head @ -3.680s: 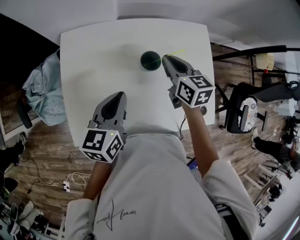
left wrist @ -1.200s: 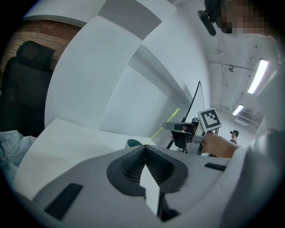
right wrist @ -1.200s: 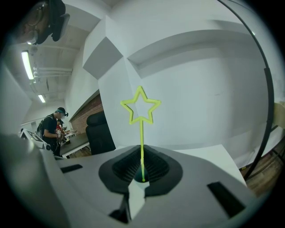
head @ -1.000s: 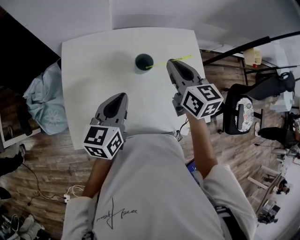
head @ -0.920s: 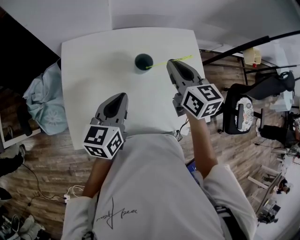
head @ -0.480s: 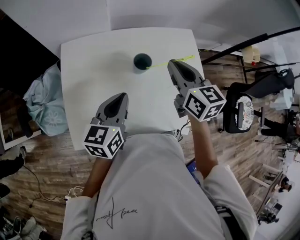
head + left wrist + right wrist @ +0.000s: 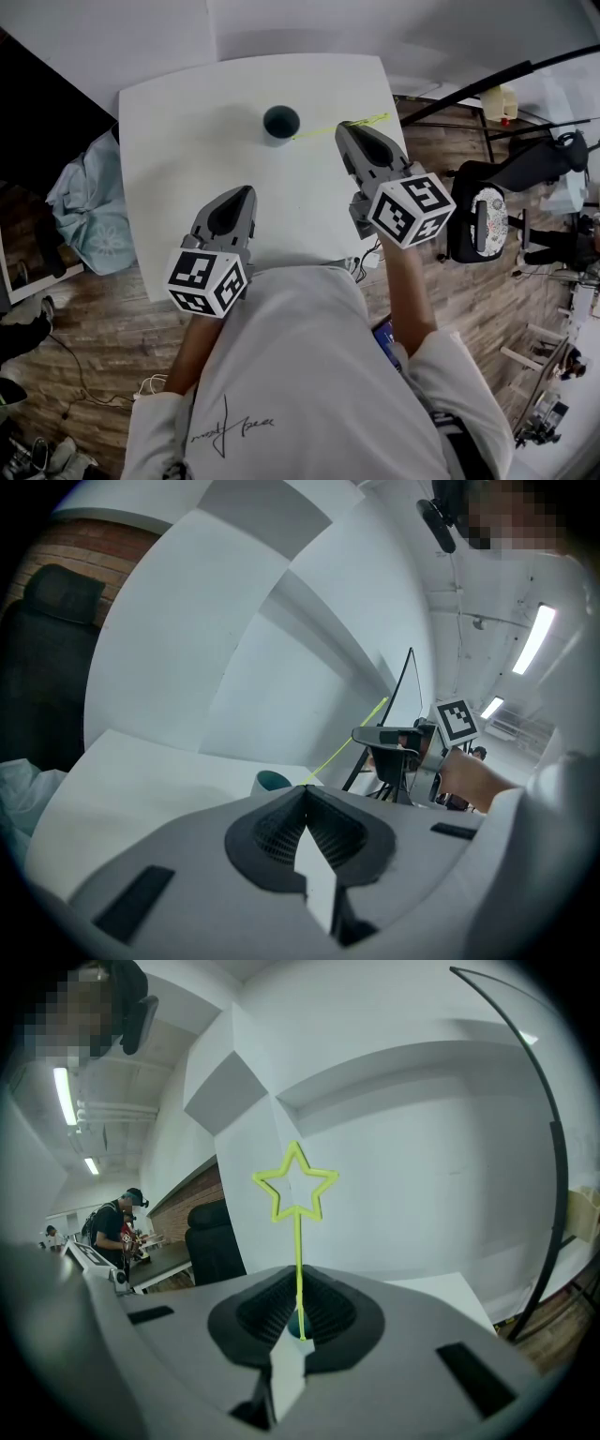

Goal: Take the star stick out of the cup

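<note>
At the far left, a pale blue cloth (image 7: 89, 202) is being shown lying beside the white surface (image 7: 178, 112). The left claw (image 7: 244, 190) is being held over the near part of the surface, well apart from the cup. Its jaws are being pressed together with nothing between them. Farther back, near the middle of the surface, the dark teal cup (image 7: 280, 122) is being shown standing upright. Just right of the cup, the thin yellow-green stick (image 7: 317, 133) is being gripped by the right claw (image 7: 345, 127), whose jaws are being closed on the shaft. The stick is being held tilted above the surface. Its lower tip is being shown close beside the cup's rim, though whether the two are touching cannot be told. Its star end is being pointed toward the surface's right edge. In the right gripper view the star is being shown rising clear above the jaws. At the far right, a chair (image 7: 483, 220) is being shown standing on the wooden floor (image 7: 459, 291)
</note>
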`<state>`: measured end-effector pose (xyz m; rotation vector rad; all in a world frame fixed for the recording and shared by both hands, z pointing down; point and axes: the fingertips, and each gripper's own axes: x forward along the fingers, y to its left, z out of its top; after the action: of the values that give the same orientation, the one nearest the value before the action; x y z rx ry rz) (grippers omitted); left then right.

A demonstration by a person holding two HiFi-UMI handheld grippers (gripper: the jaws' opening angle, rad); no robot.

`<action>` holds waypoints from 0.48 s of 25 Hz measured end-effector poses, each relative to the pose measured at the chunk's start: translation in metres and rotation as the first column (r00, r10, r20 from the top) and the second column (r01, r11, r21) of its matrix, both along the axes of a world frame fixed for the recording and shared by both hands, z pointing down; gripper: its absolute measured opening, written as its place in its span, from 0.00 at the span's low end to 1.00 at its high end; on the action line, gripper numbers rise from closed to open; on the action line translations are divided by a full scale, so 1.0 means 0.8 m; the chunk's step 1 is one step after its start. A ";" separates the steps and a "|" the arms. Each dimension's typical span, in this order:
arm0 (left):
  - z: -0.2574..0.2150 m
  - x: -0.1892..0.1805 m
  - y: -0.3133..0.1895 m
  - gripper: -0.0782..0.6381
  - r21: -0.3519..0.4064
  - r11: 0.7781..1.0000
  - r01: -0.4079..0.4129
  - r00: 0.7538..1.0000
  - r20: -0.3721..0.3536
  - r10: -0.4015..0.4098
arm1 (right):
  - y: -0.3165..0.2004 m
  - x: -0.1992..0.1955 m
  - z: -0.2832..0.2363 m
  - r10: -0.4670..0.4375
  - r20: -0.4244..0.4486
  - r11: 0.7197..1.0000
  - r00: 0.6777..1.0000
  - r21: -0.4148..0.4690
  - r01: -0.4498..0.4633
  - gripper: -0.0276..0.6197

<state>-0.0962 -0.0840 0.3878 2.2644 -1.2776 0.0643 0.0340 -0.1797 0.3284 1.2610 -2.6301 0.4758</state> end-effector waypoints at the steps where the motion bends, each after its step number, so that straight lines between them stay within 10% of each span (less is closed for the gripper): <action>1: 0.000 0.001 0.000 0.12 0.000 1.000 -0.001 1.000 0.001 0.001 | 0.001 0.001 0.001 -0.001 -0.001 1.000 1.000 -0.003 0.001 0.08; 12: 0.000 0.005 0.003 0.12 -0.002 1.000 -0.008 1.000 0.003 0.008 | 0.014 0.008 0.013 -0.001 -0.006 1.000 1.000 -0.023 0.001 0.08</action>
<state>-0.0919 -0.0818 0.3882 2.2684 -1.2698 0.0713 0.0405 -0.1682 0.3385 1.2522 -2.6123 0.4995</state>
